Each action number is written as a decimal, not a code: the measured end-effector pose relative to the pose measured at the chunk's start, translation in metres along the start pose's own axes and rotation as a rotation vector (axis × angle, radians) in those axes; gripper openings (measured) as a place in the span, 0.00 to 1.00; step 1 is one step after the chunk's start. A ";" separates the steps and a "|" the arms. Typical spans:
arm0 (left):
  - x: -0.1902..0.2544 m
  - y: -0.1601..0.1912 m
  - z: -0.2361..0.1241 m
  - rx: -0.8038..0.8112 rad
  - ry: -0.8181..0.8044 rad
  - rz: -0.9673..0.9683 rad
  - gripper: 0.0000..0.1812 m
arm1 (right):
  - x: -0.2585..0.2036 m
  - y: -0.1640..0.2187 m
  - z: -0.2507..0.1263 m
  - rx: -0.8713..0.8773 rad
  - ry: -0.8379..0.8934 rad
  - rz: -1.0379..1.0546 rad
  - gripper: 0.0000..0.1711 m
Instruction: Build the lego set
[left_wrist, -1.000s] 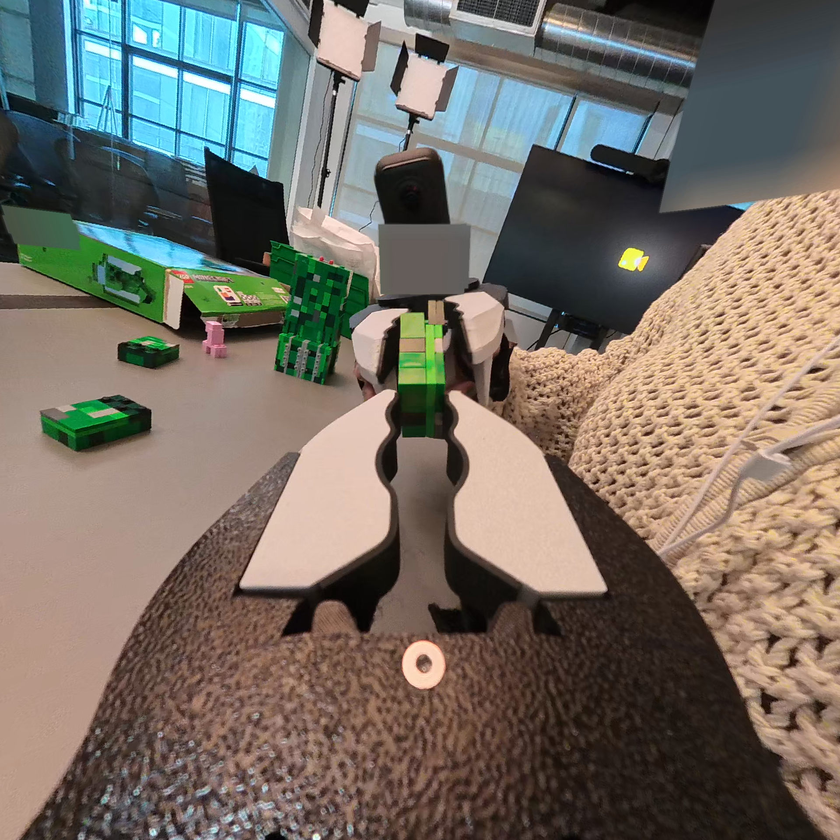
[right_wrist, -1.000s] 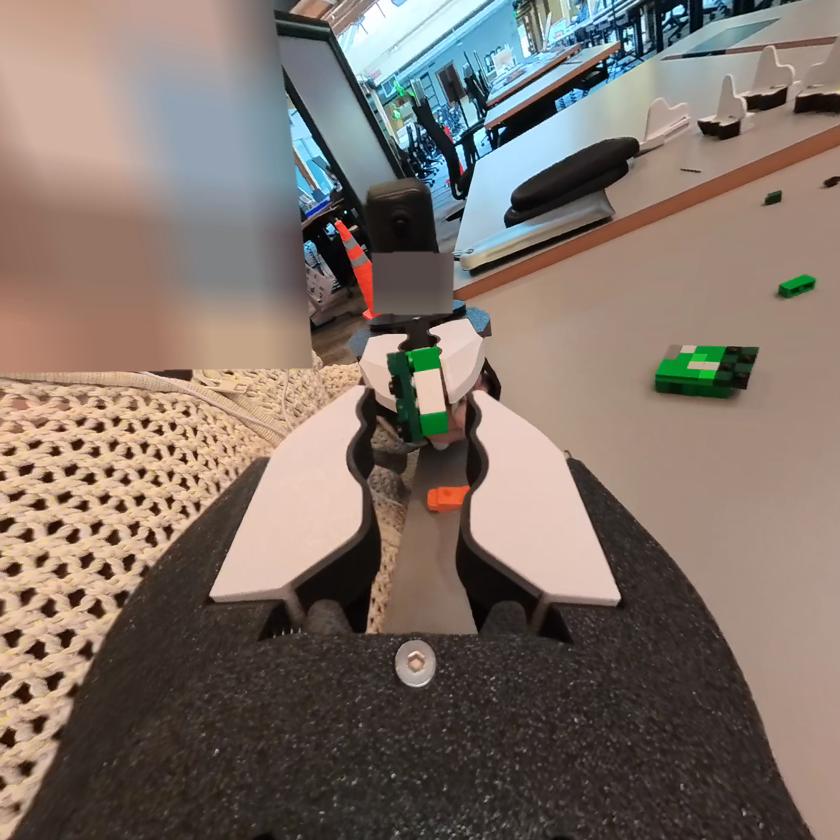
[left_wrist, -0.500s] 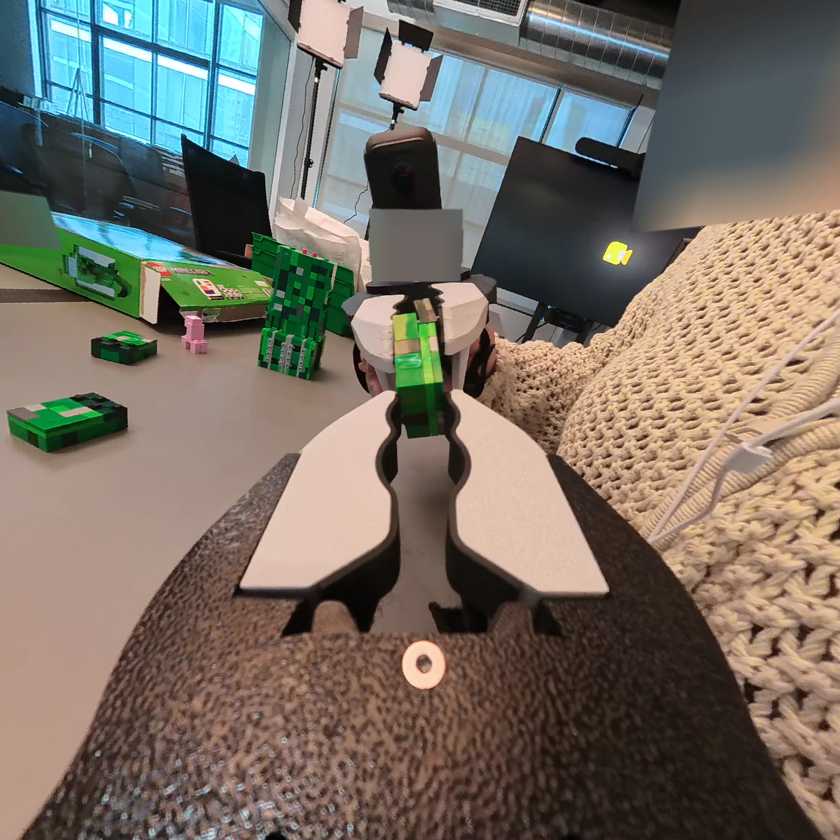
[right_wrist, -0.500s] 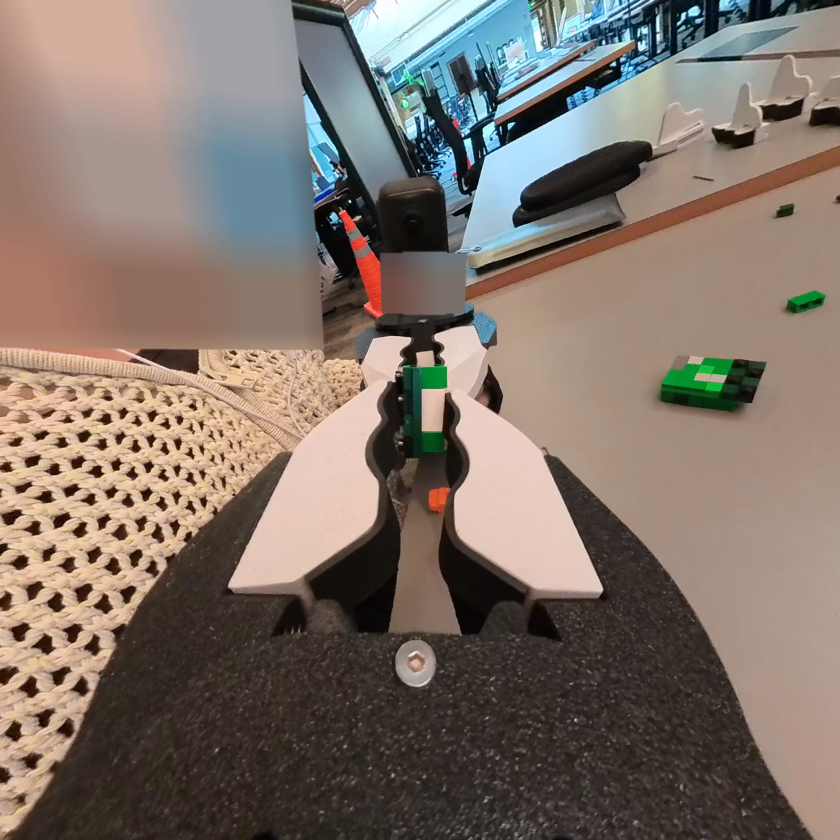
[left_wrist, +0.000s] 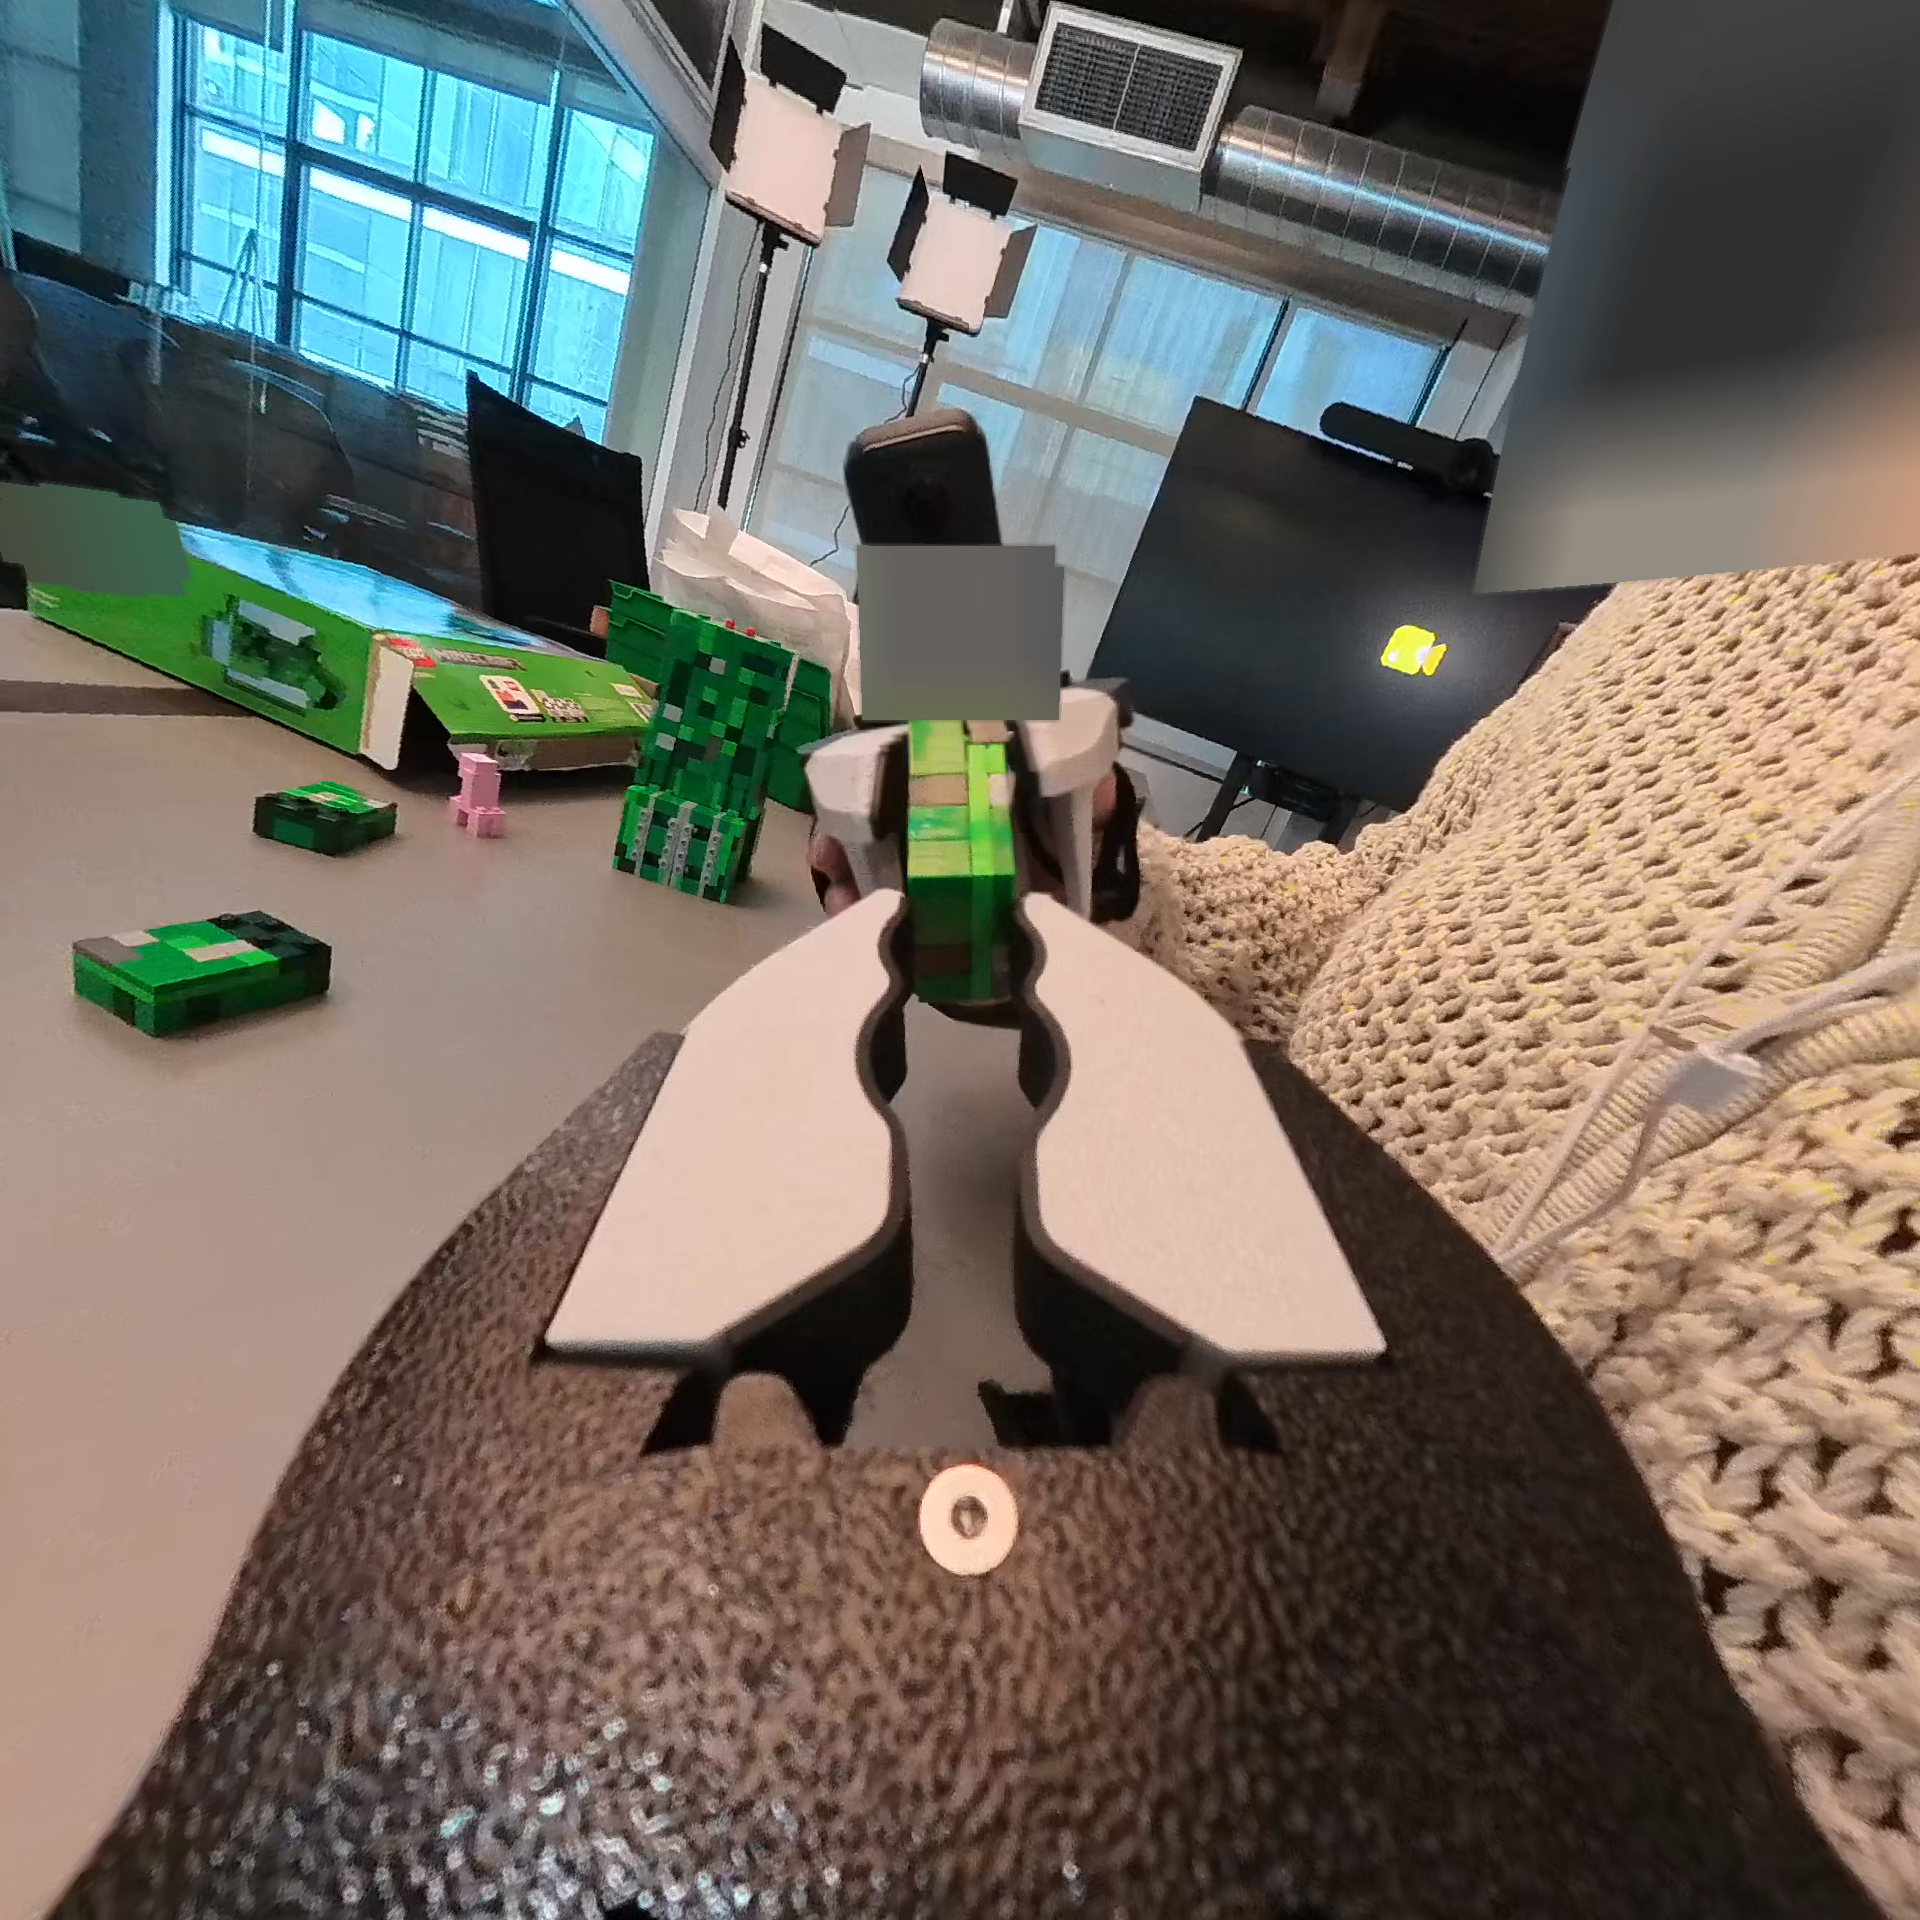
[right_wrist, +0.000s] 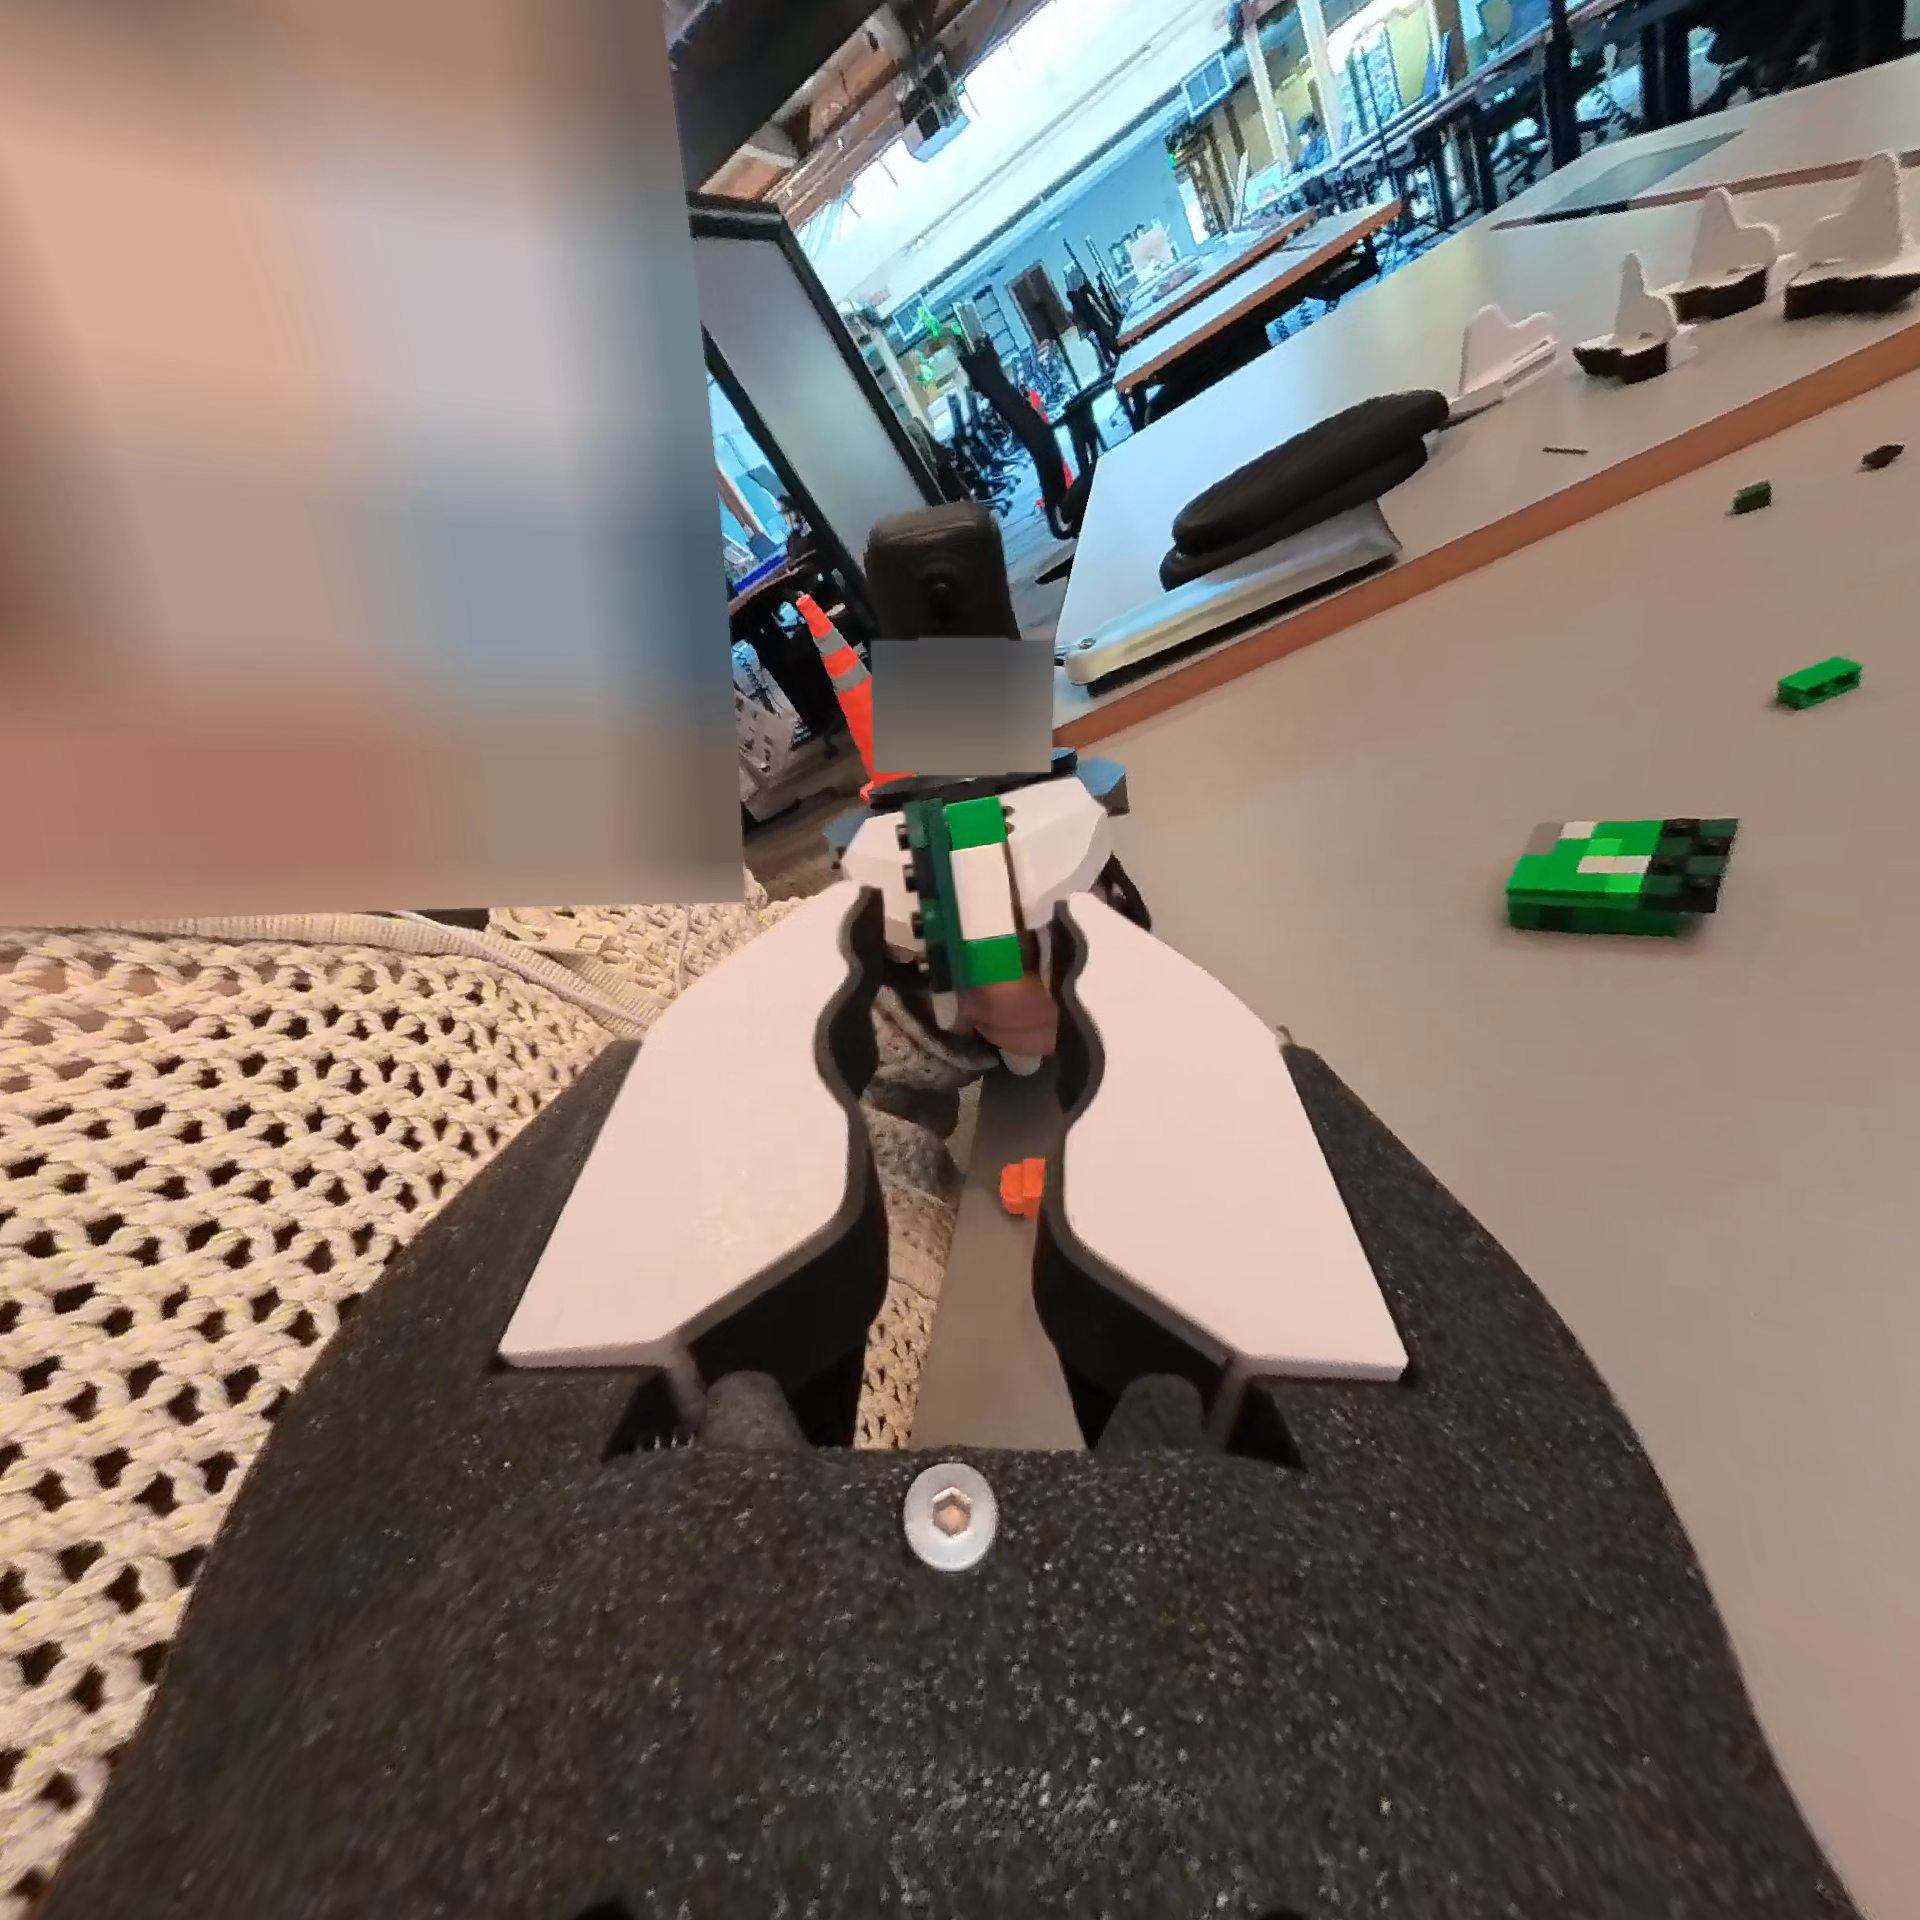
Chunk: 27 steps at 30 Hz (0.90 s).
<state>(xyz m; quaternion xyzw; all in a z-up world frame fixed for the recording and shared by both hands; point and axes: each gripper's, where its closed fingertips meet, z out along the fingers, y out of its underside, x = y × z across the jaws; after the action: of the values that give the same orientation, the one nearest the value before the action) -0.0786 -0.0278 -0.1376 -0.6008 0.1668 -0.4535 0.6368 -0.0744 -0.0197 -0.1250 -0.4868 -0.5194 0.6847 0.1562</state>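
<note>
Left gripper (left_wrist: 961, 925): white fingers (left_wrist: 769, 1122) pinch a green brick slab (left_wrist: 961, 883) edge-on, held in the air above the desk (left_wrist: 312, 1143). Right gripper (right_wrist: 961, 966) faces it: its fingers (right_wrist: 1174, 1132) stand slightly parted around the slab's far end, and whether they touch it I cannot tell.

Handling, judged: the slab is light, rigid moulded plastic with glossy, slippery flat faces and a studded side. Stacked plates may pop apart under twist. Best grip is across the flat faces, near mid-length.

Outward: two more flat green assemblies (left_wrist: 203, 971) lie on the matte grey desk. A blocky green figure (left_wrist: 707, 774) stands near the open cardboard box (left_wrist: 312, 644). A cream knit sleeve (left_wrist: 1558, 935) is alongside.
</note>
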 end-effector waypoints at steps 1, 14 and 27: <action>0.000 0.001 0.000 -0.003 0.001 -0.002 0.09 | 0.001 0.001 0.000 -0.006 0.001 0.006 0.15; 0.001 -0.001 0.004 0.041 0.003 -0.037 0.09 | -0.001 0.002 0.002 -0.008 0.078 -0.129 0.11; 0.004 -0.041 -0.017 0.413 0.105 -0.078 0.09 | -0.012 -0.025 0.017 0.105 0.153 -0.222 0.22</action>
<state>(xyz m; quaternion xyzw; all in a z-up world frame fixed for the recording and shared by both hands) -0.1049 -0.0362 -0.1024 -0.4392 0.0802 -0.5329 0.7188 -0.0900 -0.0275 -0.0979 -0.4684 -0.5199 0.6505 0.2953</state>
